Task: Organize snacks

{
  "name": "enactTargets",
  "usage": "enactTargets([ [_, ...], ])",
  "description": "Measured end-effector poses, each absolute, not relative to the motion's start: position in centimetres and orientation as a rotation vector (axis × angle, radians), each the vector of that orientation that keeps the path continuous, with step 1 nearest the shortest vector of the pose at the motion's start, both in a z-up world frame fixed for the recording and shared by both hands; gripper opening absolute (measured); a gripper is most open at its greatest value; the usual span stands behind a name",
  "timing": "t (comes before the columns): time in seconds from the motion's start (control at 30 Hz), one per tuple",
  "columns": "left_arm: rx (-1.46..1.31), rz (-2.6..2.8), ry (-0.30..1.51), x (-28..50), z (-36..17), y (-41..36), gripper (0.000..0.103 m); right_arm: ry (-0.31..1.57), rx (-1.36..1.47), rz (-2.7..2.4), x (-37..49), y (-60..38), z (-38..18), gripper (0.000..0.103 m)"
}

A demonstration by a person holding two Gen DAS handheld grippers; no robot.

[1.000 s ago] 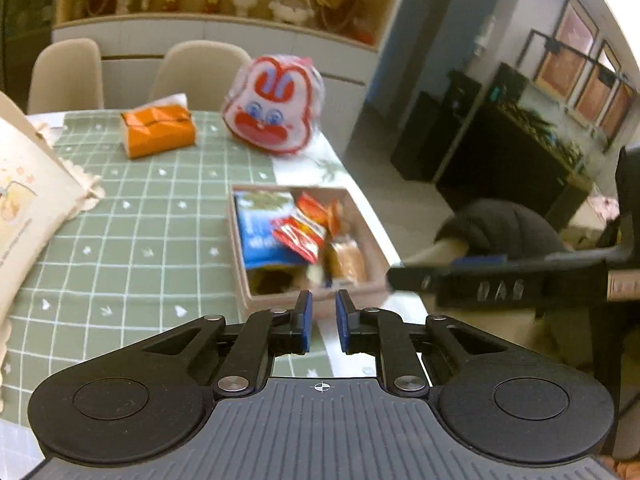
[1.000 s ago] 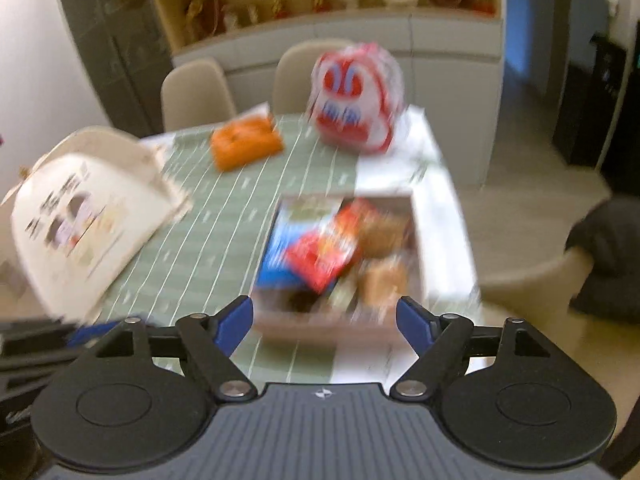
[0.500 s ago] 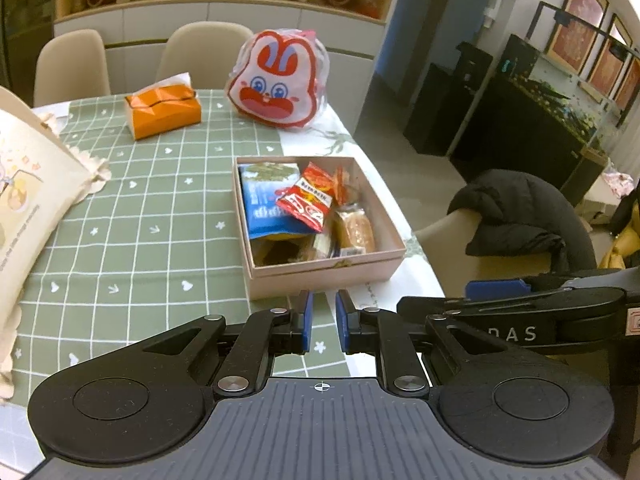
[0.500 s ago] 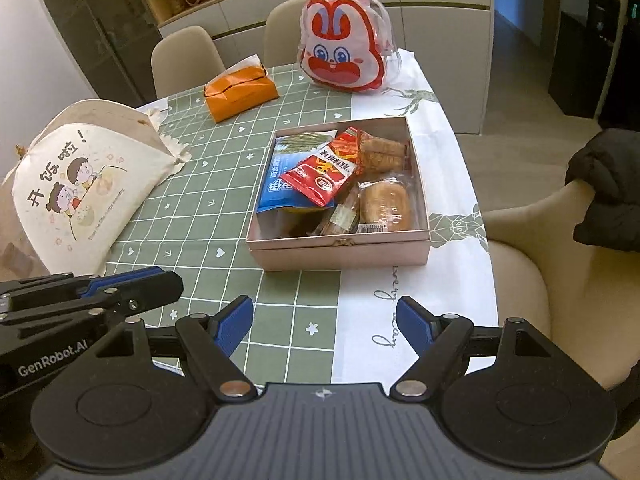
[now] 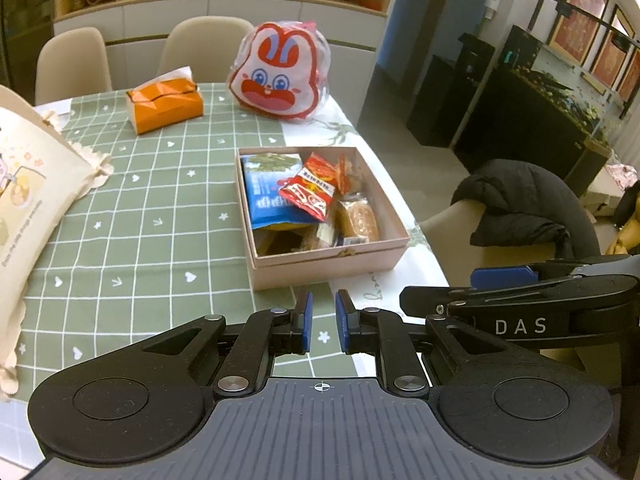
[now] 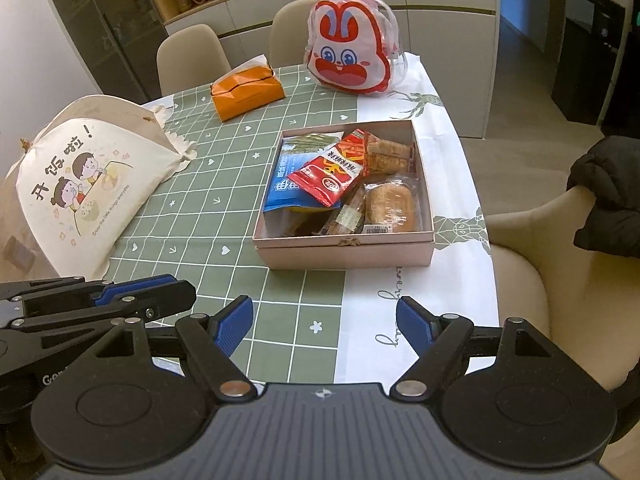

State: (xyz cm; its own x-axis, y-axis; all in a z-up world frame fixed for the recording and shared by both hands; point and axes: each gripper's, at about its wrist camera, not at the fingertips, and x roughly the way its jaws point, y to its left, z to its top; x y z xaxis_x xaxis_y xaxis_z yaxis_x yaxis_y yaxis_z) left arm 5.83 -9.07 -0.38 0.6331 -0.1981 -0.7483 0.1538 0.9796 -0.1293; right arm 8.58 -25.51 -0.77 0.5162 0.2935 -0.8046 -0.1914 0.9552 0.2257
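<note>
Both claws hover short of the box (image 6: 344,246) of snacks on the bench (image 6: 192,216): right claw (image 6: 325,322), jaws spread and empty, faces it squarely ahead and seems nearer, while left claw (image 5: 321,322) is clenched on nothing.

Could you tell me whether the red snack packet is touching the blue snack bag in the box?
Touching: the right wrist view shows the red snack packet lying overlapped on the blue snack bag.
</note>
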Motion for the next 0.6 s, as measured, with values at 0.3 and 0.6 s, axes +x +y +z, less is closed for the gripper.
enactTargets([
  [0.3,-0.066,-0.200,0.873,5.74,-0.57,-8.76,0.017,0.992,0.107,0.298,8.55,-25.31,-0.86,0.079],
  [0.6,-0.075,-0.207,0.879,5.80,-0.64,-8.64,0.017,1.002,0.109,0.296,8.53,-25.32,-0.98,0.079],
])
